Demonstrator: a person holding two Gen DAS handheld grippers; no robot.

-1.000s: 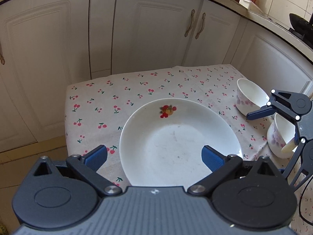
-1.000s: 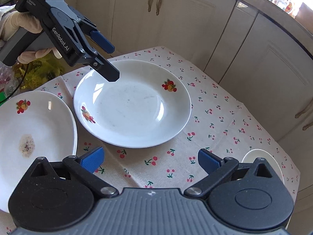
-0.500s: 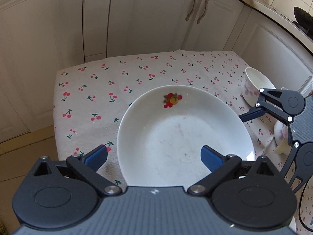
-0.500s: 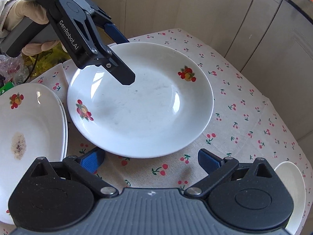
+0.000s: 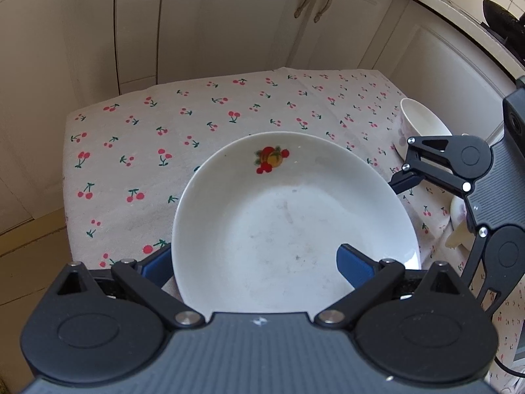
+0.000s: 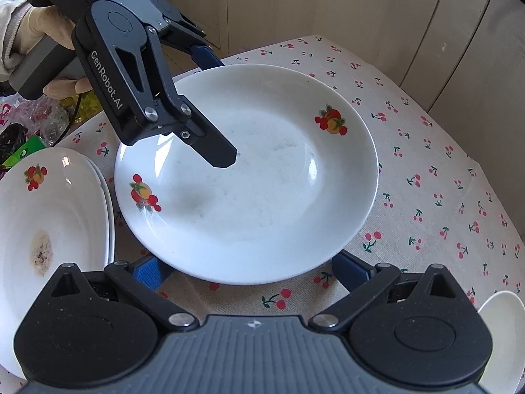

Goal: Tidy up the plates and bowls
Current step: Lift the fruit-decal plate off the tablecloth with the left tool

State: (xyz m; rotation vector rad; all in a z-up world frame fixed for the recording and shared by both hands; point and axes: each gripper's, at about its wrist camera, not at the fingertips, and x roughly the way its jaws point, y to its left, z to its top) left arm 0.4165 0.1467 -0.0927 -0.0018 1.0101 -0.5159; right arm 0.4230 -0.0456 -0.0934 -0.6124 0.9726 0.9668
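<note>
A white plate with fruit decals (image 5: 288, 223) (image 6: 256, 177) lies on the cherry-print tablecloth (image 5: 157, 151). My left gripper (image 5: 259, 262) is open, with one finger over the plate's inside and the other under its near rim. In the right wrist view this gripper (image 6: 210, 105) straddles the plate's far-left rim. My right gripper (image 6: 249, 269) is open at the plate's near rim, with both blue pads partly hidden under the edge. It also shows in the left wrist view (image 5: 403, 180) beside the plate.
A stack of white plates (image 6: 49, 216), the top one stained, sits left of the single plate. Two white bowls (image 5: 423, 124) (image 5: 459, 210) stand at the table's right end, one also shows in the right wrist view (image 6: 505, 328). Cream cabinets (image 5: 229, 23) surround the table.
Both grippers have moved in toward the plate from opposite sides. The left gripper's fingers now straddle its rim, and the right gripper's pads have reached its near edge.
</note>
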